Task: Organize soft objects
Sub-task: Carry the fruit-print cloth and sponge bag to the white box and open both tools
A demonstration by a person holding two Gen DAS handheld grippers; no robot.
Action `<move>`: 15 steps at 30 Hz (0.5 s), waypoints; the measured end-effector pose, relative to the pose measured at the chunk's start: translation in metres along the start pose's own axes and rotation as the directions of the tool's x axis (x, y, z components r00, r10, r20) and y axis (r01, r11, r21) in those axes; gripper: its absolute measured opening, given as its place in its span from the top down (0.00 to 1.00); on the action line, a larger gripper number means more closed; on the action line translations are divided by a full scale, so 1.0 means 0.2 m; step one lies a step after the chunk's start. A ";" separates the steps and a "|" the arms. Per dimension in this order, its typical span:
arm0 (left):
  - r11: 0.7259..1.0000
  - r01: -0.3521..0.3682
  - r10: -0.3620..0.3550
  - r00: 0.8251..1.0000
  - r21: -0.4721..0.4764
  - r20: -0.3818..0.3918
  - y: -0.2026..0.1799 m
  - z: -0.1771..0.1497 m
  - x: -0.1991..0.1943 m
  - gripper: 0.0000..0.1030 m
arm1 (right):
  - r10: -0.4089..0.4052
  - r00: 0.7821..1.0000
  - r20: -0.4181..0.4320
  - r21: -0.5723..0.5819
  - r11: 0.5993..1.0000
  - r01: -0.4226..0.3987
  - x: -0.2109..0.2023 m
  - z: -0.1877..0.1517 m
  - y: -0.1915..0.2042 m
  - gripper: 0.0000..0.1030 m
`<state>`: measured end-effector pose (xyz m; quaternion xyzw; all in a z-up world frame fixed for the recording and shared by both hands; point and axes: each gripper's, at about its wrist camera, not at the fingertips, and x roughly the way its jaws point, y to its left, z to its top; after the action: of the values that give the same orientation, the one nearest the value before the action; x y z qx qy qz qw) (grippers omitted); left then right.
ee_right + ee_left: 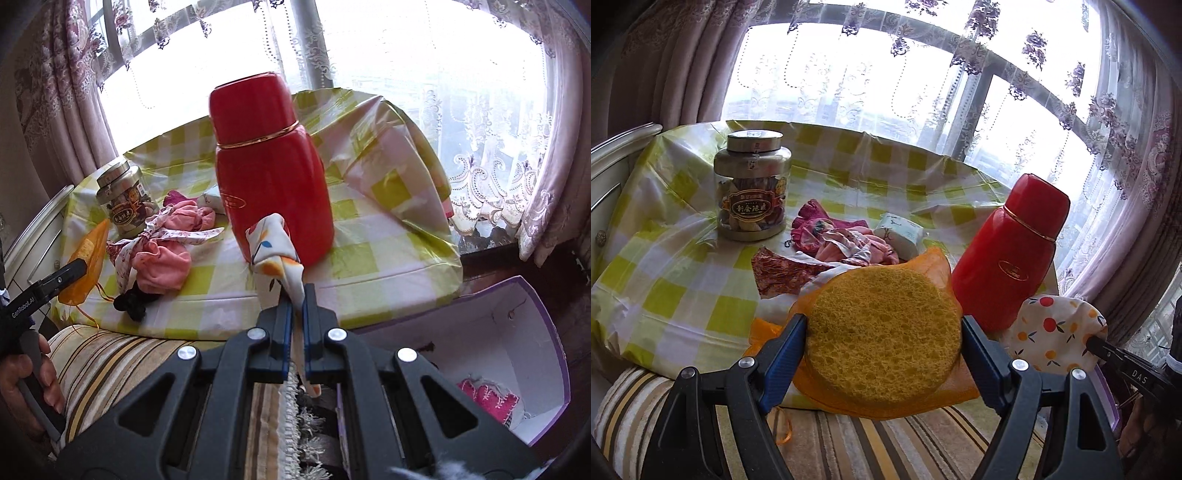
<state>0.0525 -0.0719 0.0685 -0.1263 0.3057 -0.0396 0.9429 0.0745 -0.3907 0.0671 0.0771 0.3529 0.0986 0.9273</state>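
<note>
Round yellow sponge in orange mesh bag (882,332) sits gripped between left gripper (884,332) jaws; right gripper (295,299) jaws pinch white orange-printed cloth (275,251); beyond, red flask (269,173) on checked worktop (369,266).

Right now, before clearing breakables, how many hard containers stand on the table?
2: a lidded jar at the far left, and a red flask near the right edge. More may sit hidden behind the flask.

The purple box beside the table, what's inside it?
Inside the purple box, a pink embroidered cloth item lies on the white bottom. The near corner is hidden behind the right hand-held gripper, so anything there cannot be seen.
</note>
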 end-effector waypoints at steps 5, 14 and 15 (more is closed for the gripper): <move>0.995 0.072 -0.070 0.997 0.068 -0.025 -0.22 -0.02 0.03 0.21 | -0.056 0.998 0.009 0.071 0.996 0.055 -0.07 -0.03 -0.19 0.93; 0.957 0.216 -0.202 0.975 0.193 -0.090 -0.65 -0.09 0.08 0.21 | -0.202 0.979 0.027 0.156 0.968 0.196 -0.22 -0.07 -0.51 0.93; 0.951 0.232 -0.216 0.971 0.206 -0.099 -0.69 -0.10 0.08 0.21 | -0.218 0.976 0.027 0.162 0.964 0.211 -0.23 -0.07 -0.54 0.93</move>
<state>0.0551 -0.2124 0.0806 -0.0555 0.3187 -0.1840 0.9281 0.0449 -0.5062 0.0629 0.1141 0.3450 -0.0324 0.9311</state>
